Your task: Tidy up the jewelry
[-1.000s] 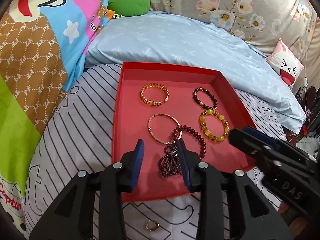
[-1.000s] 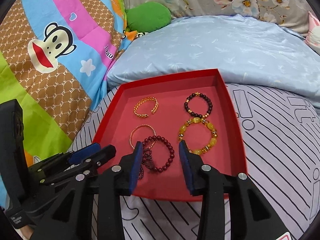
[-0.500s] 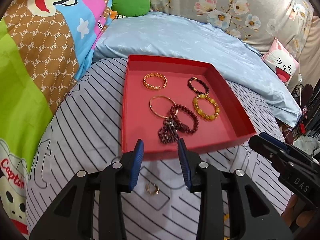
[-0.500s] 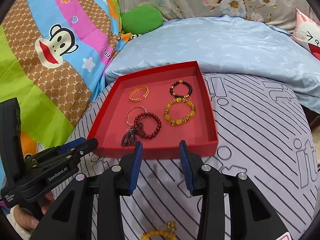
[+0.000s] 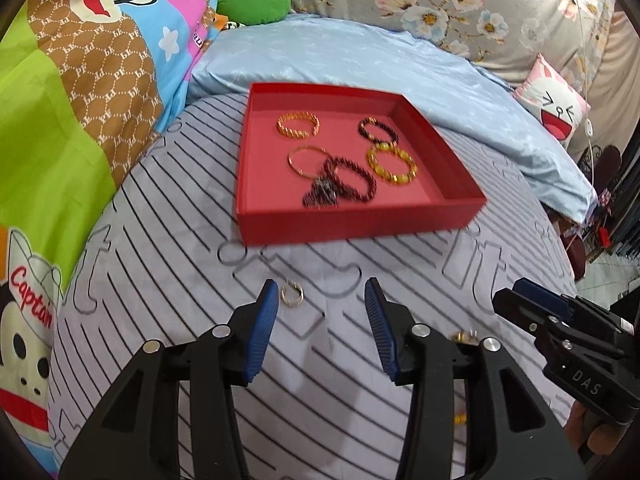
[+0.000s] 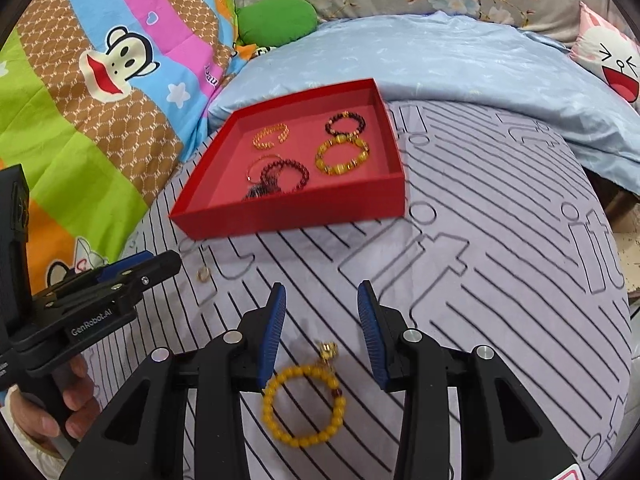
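Note:
A red tray [image 5: 352, 222] [image 6: 288, 216] sits on the striped grey bedspread and holds several bracelets: gold ones, dark beaded ones and a yellow beaded one [image 5: 392, 165]. A small gold ring [image 5: 291, 294] [image 6: 203, 274] lies on the spread in front of the tray, just beyond my left gripper [image 5: 320, 304], which is open and empty. A yellow beaded bracelet [image 6: 303, 405] with a gold charm lies between and just behind the fingertips of my right gripper [image 6: 321, 300], also open and empty.
A light blue pillow [image 5: 360, 56] lies behind the tray. A colourful cartoon quilt [image 5: 80, 80] rises on the left. A pink cartoon cushion [image 5: 554, 106] sits far right, where the bed edge drops off. The right gripper's body [image 5: 568, 340] shows at the lower right of the left wrist view.
Both grippers have pulled back from over the tray to the bedspread in front of it. The ring and the yellow bracelet have come into view near the fingertips. Both stay open.

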`<state>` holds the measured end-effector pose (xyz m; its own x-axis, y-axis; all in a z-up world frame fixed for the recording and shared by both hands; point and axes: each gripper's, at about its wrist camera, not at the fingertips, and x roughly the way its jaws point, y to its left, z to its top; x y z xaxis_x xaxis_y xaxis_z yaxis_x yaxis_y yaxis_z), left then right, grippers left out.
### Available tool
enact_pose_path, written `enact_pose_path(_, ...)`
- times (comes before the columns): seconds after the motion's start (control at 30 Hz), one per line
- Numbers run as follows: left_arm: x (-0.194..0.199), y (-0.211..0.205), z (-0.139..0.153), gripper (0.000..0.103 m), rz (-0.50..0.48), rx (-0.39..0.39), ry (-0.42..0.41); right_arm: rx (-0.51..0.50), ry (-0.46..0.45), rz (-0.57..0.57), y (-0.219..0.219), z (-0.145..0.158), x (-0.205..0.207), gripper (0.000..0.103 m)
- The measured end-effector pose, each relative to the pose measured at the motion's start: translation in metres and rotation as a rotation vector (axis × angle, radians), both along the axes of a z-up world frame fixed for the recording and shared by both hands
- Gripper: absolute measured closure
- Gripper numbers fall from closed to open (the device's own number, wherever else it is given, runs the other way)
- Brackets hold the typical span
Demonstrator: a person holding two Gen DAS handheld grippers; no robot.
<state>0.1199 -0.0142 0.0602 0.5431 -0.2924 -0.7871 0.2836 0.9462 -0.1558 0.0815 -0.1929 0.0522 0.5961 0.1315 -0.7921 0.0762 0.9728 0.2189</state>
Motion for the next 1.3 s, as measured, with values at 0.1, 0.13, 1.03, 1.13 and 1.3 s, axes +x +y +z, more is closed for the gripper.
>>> enact_pose_path(0.1,-0.013,-0.001,-0.007,0.060,-0.013,0.004,0.021,-0.013,0.016,0.002,0.001,-0.009,-0.010,0.066)
enact_pose_path(0.13,-0.017,-0.001,-0.009,0.060,-0.016,0.006,0.027,-0.016,0.022,0.004,0.002,-0.013,-0.013,0.066)
enact_pose_path(1.03,-0.060,-0.017,-0.030,0.059,-0.079,0.031,0.086,-0.031,0.048,0.015,0.003,-0.037,-0.004,0.100)
enact_pose_path(1.13,-0.064,-0.022,-0.030,0.058,-0.098,0.020,0.091,-0.025,0.033,-0.001,-0.002,-0.032,-0.009,0.100)
enact_pose_path(1.3,-0.068,-0.036,-0.031,0.057,-0.141,0.007,0.102,-0.009,0.010,-0.029,-0.011,-0.021,-0.021,0.100)
